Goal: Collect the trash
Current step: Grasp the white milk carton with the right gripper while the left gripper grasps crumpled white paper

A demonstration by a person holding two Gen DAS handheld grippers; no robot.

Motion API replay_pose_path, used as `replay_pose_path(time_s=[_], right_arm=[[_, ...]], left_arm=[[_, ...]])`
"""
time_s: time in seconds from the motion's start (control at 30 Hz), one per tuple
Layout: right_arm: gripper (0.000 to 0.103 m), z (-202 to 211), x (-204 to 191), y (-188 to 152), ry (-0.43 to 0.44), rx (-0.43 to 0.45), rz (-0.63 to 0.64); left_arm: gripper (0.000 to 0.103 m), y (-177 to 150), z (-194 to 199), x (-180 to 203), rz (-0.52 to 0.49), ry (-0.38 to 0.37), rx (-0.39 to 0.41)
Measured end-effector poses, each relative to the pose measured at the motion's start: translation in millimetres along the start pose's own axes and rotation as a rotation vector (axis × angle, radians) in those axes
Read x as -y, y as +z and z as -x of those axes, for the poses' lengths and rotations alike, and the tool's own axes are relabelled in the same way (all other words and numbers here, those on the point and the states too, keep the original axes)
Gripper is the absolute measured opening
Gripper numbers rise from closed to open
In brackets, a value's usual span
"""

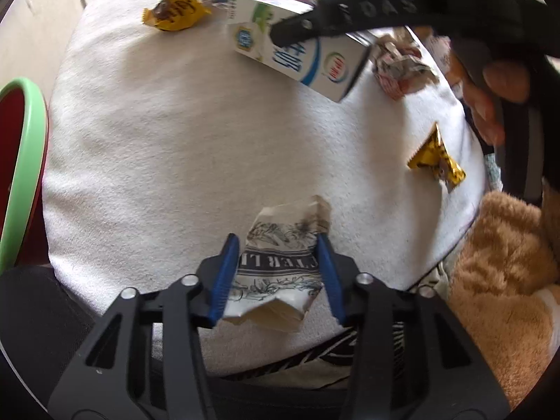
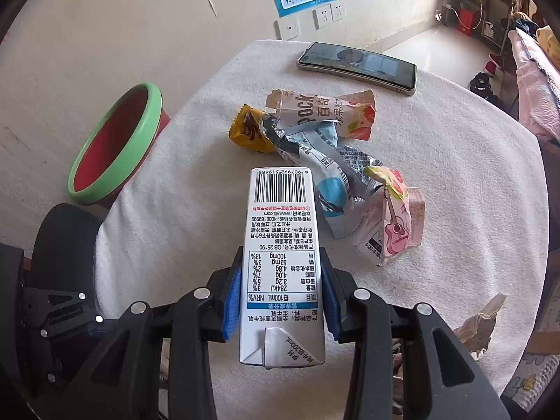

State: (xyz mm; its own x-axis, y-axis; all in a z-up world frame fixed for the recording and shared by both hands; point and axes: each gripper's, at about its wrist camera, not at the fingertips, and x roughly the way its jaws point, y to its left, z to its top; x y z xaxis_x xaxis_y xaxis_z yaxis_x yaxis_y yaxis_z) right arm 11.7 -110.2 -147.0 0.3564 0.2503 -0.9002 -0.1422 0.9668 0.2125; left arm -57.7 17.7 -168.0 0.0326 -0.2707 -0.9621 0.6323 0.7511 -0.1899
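Note:
On the white-clothed table [image 1: 168, 147] my left gripper [image 1: 278, 276] is shut on a crumpled paper wrapper [image 1: 280, 259] printed with dark letters and leaves; both blue pads press its sides. My right gripper [image 2: 281, 301] is shut on a white milk carton [image 2: 281, 238], held lengthwise with its barcode end pointing away. The left wrist view shows that carton [image 1: 297, 56] tilted above the cloth at the top, under the right gripper's black body and a hand [image 1: 497, 91]. Loose trash includes yellow wrappers [image 1: 175, 10] [image 1: 437, 157], a crumpled packet [image 1: 399, 66] and a wrapper pile [image 2: 329, 161].
A red bin with a green rim [image 2: 115, 143] stands on the floor left of the table, also at the left edge [image 1: 24, 154]. A phone [image 2: 357, 64] lies at the table's far side. A brown plush thing [image 1: 507, 280] sits off the table's right edge.

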Motion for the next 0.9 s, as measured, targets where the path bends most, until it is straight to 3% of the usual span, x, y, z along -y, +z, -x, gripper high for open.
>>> replay_pose_path(time_s=[0.37,0.43,0.6,0.73,0.9], right_arm=[[0.038,0,-3,0,0.017,0.001,0.001],[0.038,-3,-5,0,0.021,-0.006,0.004],[0.040,-7,-7,-2,0.033,-0.026,0.007],[0.056,-10,-6,-3,0.032,-0.047,-0.008],[0.056,-7,-4,-4,0.036,-0.053,-0.013]], left_arm=[[0.044,22,12,-64,0.250,0.096,0.137],[0.053,20,13,-70,0.274,0.094,0.148],[0.062,12,22,-71,0.284,0.097,0.159],[0.062,14,22,-66,0.267,0.100,0.146],[0.062,17,16,-58,0.238,0.110,0.127]])
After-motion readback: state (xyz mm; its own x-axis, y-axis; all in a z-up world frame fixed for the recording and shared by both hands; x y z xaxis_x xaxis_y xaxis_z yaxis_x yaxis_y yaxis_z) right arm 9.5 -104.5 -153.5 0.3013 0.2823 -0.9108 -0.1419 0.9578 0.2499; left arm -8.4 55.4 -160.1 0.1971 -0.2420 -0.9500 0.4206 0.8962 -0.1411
